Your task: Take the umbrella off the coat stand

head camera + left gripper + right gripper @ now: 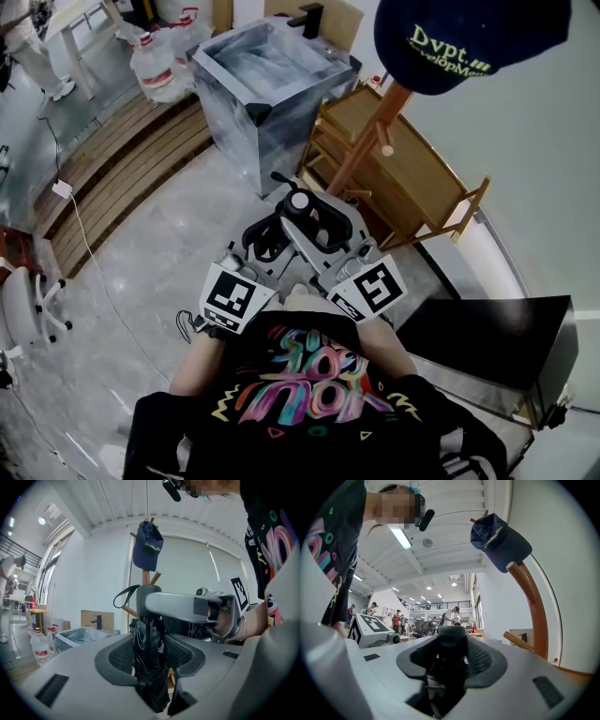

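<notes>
A folded black umbrella (pixel 300 208) hangs in the air in front of me, clear of the wooden coat stand (pixel 361 150), whose top bears a navy cap (pixel 469 37). My left gripper (pixel 269 239) and right gripper (pixel 328 230) meet over it from either side. In the left gripper view the umbrella's folded canopy (pixel 149 639) stands pinched between the pads of the left gripper (pixel 151 660), its strap (pixel 123 597) looping up left, with the stand (pixel 146 576) behind. In the right gripper view the right gripper (pixel 451 663) is shut on the umbrella's dark end (pixel 451 639); the stand (pixel 534 606) rises at the right.
A plastic-wrapped metal crate (pixel 272 80) and water jugs (pixel 155 66) stand beyond the stand. A wooden rack (pixel 412 178) leans by the white wall at the right. A dark cabinet (pixel 497 347) sits at my right, wooden decking (pixel 122 169) and a white cable (pixel 84 234) at my left.
</notes>
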`<action>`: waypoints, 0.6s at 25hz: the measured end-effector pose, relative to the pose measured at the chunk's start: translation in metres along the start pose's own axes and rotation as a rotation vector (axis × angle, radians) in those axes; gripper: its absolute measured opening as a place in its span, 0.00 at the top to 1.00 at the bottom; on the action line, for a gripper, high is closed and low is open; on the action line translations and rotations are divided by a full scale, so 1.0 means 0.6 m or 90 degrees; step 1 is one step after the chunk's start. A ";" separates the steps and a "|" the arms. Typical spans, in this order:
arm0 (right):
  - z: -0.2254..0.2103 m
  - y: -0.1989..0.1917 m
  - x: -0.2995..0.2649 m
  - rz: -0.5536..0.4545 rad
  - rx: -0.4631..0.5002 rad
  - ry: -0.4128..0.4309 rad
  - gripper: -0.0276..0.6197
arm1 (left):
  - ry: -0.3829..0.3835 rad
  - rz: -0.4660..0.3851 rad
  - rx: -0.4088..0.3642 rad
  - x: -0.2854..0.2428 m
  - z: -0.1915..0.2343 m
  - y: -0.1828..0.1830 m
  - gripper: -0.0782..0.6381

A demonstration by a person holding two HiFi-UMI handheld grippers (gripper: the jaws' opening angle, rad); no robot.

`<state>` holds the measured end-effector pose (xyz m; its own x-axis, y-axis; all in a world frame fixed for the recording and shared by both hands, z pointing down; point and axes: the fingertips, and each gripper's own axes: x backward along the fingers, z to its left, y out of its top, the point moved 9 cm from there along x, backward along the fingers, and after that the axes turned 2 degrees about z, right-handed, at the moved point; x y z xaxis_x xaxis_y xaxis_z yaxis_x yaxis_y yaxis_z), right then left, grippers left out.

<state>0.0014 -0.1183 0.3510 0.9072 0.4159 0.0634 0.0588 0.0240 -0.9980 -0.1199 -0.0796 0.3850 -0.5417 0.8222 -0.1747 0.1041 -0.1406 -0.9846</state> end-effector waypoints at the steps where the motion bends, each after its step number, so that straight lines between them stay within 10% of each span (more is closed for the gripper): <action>1: -0.001 0.000 0.001 0.000 0.001 -0.001 0.65 | -0.002 -0.002 0.002 -0.002 -0.001 -0.001 0.63; 15: -0.011 0.003 0.024 -0.009 0.000 -0.022 0.65 | -0.041 -0.008 -0.009 -0.019 -0.012 0.005 0.63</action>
<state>0.0174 -0.1184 0.3501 0.8911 0.4473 0.0769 0.0707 0.0306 -0.9970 -0.1077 -0.0855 0.3842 -0.5955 0.7866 -0.1630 0.1089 -0.1220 -0.9865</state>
